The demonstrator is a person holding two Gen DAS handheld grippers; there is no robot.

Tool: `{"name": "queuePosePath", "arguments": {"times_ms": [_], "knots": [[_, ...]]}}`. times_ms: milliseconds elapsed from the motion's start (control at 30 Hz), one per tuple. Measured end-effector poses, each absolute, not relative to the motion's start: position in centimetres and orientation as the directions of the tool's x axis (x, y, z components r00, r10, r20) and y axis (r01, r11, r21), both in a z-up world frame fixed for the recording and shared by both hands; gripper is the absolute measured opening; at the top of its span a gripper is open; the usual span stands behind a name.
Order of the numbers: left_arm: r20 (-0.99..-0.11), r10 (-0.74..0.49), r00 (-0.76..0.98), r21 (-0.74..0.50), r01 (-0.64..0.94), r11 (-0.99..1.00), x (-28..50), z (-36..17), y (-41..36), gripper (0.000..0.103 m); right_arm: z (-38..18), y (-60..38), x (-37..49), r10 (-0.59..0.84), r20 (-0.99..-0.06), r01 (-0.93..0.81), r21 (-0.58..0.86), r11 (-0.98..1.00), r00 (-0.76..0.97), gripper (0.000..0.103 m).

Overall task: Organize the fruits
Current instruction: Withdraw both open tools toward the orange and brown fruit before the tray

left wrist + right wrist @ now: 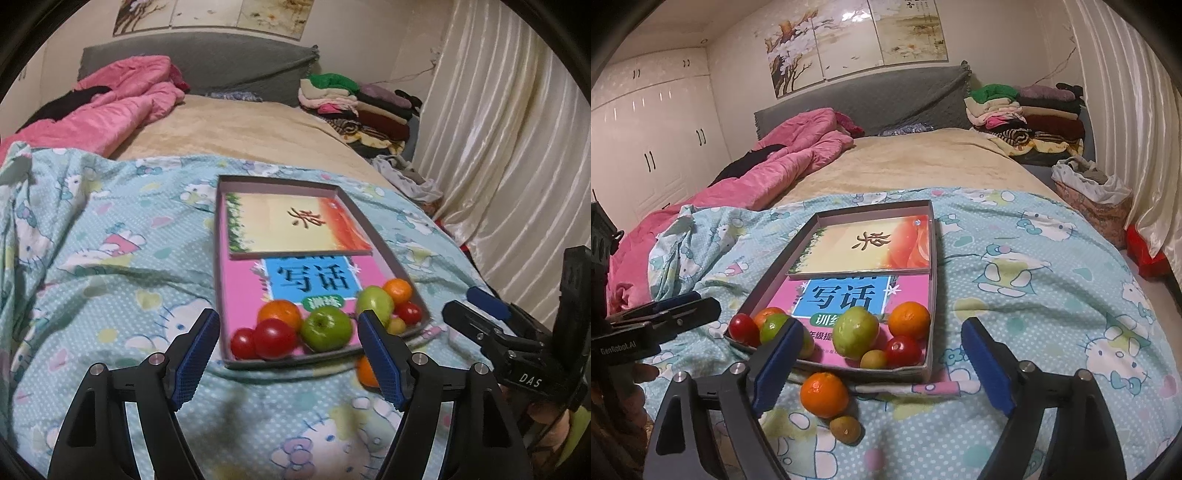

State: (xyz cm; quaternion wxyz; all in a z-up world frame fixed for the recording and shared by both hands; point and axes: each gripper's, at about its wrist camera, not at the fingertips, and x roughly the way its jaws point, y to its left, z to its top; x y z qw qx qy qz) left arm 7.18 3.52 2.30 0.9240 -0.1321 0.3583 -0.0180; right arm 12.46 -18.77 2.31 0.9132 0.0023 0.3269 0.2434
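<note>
On the bed, a light-blue cartoon-print sheet (1015,266) carries a shallow grey cardboard tray (932,258). Read from left to right in the right wrist view, the near end of the tray holds a red tomato (743,329) in the left corner, an orange (768,314) just behind it, and a green apple (774,326) partly hidden by a blue pad. Next comes a larger green apple (855,332), then a small yellowish fruit (873,359), a second red tomato (903,350) and another orange (909,319) at the right wall. All this fruit lies on a pink book (798,291); a cream and orange book (864,243) fills the far half of the tray.

Outside the tray, on the sheet just before its near wall, sit a loose orange (823,394) and a small brownish fruit (845,429), touching each other.

The left tongs (288,354) stand apart and grip nothing; the tray's near left corner shows between them. The right tongs (882,362) stand wide apart, also empty, with the loose orange and the tray's near wall showing between them.

To the far left lies a pink quilt (783,162); folded clothes (1015,110) are stacked at the far right by the curtain (1126,110).
</note>
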Motion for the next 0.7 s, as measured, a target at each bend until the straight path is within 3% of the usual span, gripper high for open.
{"name": "queuePosePath", "arguments": {"times_ms": [333, 700], "knots": [[-0.669, -0.164, 0.725, -0.251, -0.012, 0.968, 6.9, 2.1, 1.5, 0.078, 2.5, -18.6, 10.9, 0.453, -0.617, -0.456, 0.167, 0.874, 0.643, 0.089], [-0.679, -0.202, 0.706, -0.266, 0.019, 0.964, 6.8, 2.0, 0.7, 0.078, 1.1, -17.3, 9.8, 0.39, -0.7, -0.452, 0.107, 0.885, 0.598, 0.089]]}}
